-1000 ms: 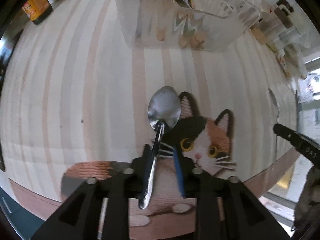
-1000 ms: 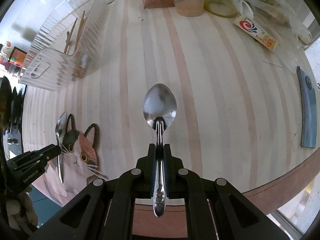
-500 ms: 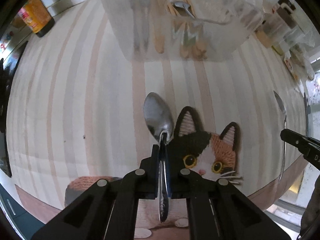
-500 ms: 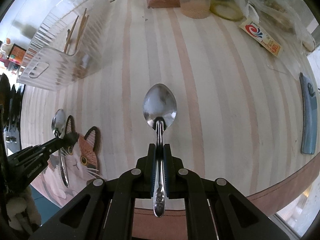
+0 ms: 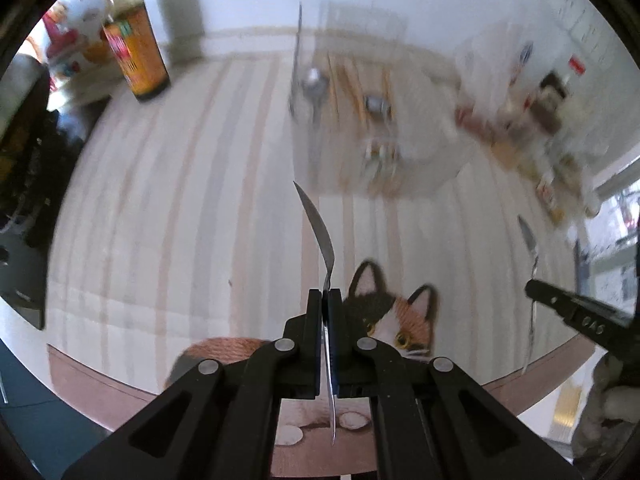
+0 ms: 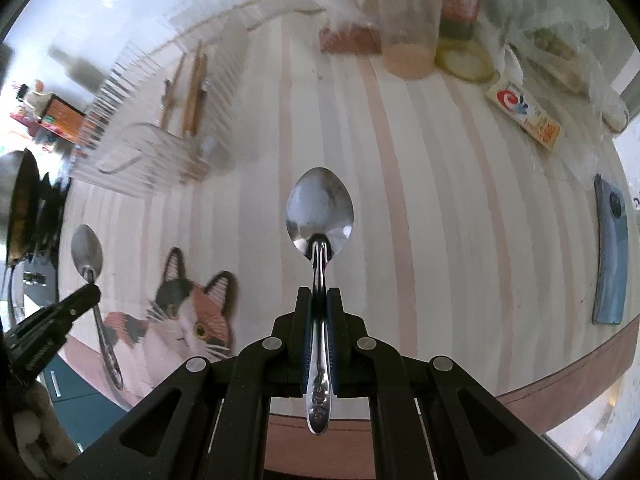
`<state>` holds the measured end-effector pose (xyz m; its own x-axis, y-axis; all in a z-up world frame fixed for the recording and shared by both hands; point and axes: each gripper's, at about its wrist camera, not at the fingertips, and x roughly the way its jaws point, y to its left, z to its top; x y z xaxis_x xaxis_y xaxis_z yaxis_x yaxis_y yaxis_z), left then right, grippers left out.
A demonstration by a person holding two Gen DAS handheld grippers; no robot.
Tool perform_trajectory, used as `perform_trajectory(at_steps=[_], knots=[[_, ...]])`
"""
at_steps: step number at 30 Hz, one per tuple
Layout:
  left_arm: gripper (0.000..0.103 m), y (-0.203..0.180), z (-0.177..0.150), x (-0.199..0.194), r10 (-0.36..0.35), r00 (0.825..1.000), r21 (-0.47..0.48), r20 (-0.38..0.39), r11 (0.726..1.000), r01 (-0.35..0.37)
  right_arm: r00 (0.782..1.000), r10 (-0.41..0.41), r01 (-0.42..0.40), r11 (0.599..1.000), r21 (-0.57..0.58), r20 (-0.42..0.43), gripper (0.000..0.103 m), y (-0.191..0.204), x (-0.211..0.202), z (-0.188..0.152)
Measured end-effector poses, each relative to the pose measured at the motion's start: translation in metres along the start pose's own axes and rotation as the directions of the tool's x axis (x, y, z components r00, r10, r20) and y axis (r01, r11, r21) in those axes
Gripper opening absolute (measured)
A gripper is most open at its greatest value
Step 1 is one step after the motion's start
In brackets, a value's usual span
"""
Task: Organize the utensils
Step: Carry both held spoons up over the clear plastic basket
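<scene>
On the striped counter [image 6: 440, 208], the clear ribbed plastic utensil holder [image 6: 160, 136] sits at the right wrist view's upper left, the cat-shaped mat [image 6: 192, 312] lower left, jars along the top, and the flat blue-grey phone [image 6: 610, 248] at far right.

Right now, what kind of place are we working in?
Probably a home kitchen or dining table. A striped tablecloth covers it, a clear utensil rack holds chopsticks, and jars and a sauce bottle stand along the back. Each gripper holds a spoon.
</scene>
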<state>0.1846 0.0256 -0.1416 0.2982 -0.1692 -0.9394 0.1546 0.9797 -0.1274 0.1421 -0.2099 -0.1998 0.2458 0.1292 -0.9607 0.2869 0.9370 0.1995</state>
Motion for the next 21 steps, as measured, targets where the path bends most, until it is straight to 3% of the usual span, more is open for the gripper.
perform_trajectory(at_steps=[5, 11, 15, 21], knots=[[0.0, -0.006, 0.037, -0.039, -0.025, 0.995, -0.018, 0.093, 0.999, 0.027, 0.996, 0.054, -0.053, 0.999, -0.01, 0.068, 0.007, 0.014, -0.034, 0.016], [0.0, -0.022, 0.101, -0.059, -0.076, 0.986, -0.013, 0.151, 0.997, 0.079, 0.98, 0.134, -0.126, 0.99, -0.06, 0.149, 0.007, 0.047, -0.071, 0.071], [0.0, -0.029, 0.148, -0.041, -0.085, 0.988, -0.005, 0.127, 0.996, 0.086, 0.973, 0.163, -0.149, 0.985, -0.092, 0.161, 0.007, 0.071, -0.068, 0.122], [0.0, -0.022, 0.199, 0.025, -0.061, 0.998, -0.019, 0.018, 0.998, 0.061, 0.982, 0.168, -0.16, 0.982, -0.097, 0.086, 0.007, 0.104, -0.021, 0.193]])
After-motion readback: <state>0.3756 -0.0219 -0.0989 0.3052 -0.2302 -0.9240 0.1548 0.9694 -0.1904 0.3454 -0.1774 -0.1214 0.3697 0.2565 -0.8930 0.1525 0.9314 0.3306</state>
